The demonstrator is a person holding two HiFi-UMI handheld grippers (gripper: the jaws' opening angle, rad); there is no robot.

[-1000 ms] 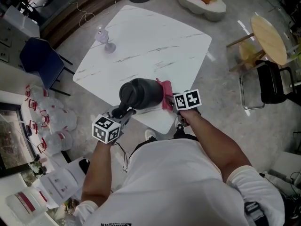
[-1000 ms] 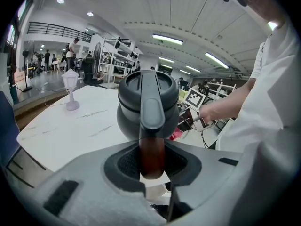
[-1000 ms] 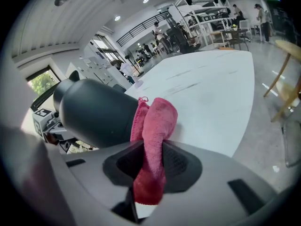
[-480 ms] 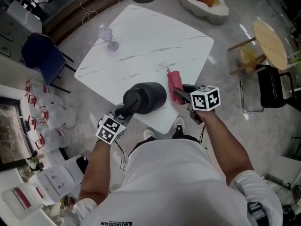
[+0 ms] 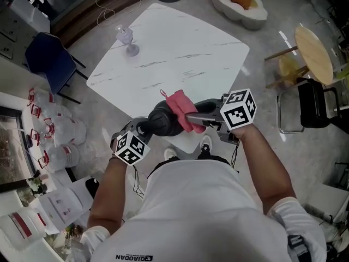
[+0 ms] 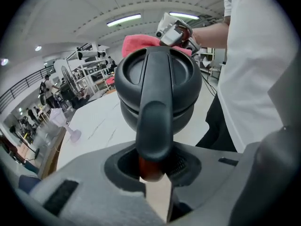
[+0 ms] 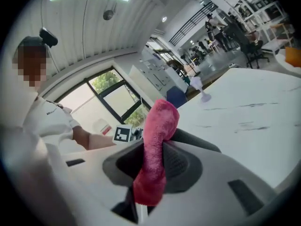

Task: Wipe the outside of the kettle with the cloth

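Listing what stands at the white marble table [image 5: 180, 53], seen from beside it. Black kettle [image 5: 162, 123]: tipped on its side over the table's near corner, lid [image 6: 134, 74] facing the left gripper [image 6: 153, 173]; whether it rests on the top cannot be told. Left gripper: jaws clamped on the kettle's handle [image 6: 155, 121]. Right gripper [image 7: 148, 192]: jaws pinched on a pink cloth [image 5: 179, 109], whose free fold sits at the kettle's upturned side, contact uncertain. Stemmed glass [image 5: 126, 40]: upright near the table's far left edge, well apart from the kettle. Blue chair [image 5: 46, 64]: on the floor beside that edge.
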